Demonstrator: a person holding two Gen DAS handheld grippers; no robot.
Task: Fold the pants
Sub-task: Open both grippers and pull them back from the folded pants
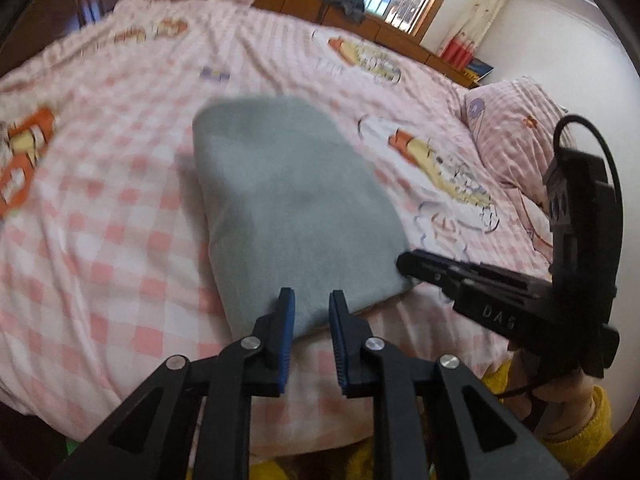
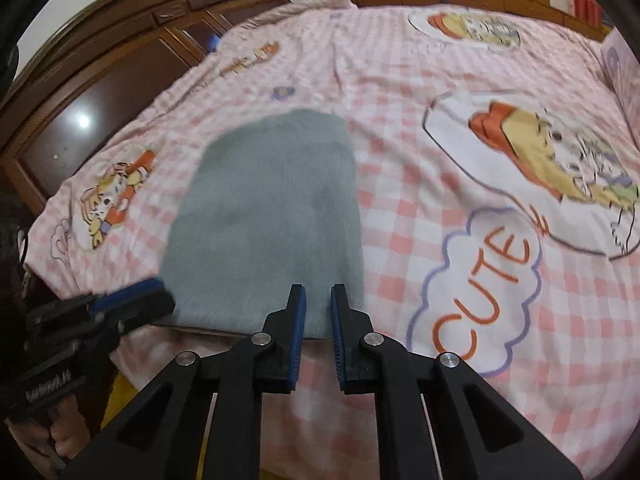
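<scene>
The grey pants lie folded into a thick rectangle on the pink checked bed cover. Their near edge is raised a little, with a shadow under it. My left gripper has the near left part of that edge between its blue pads, which press on the fabric. In the right wrist view the same pants run away from my right gripper, which is shut on the near right part of the edge. The right gripper shows at the pants' corner; the left gripper shows at the other corner.
The bed cover bears cartoon prints and the word CUTE. A pink pillow lies at the right. A dark wooden wardrobe stands to the left, a wooden shelf behind the bed. A hand in a yellow sleeve holds the right gripper.
</scene>
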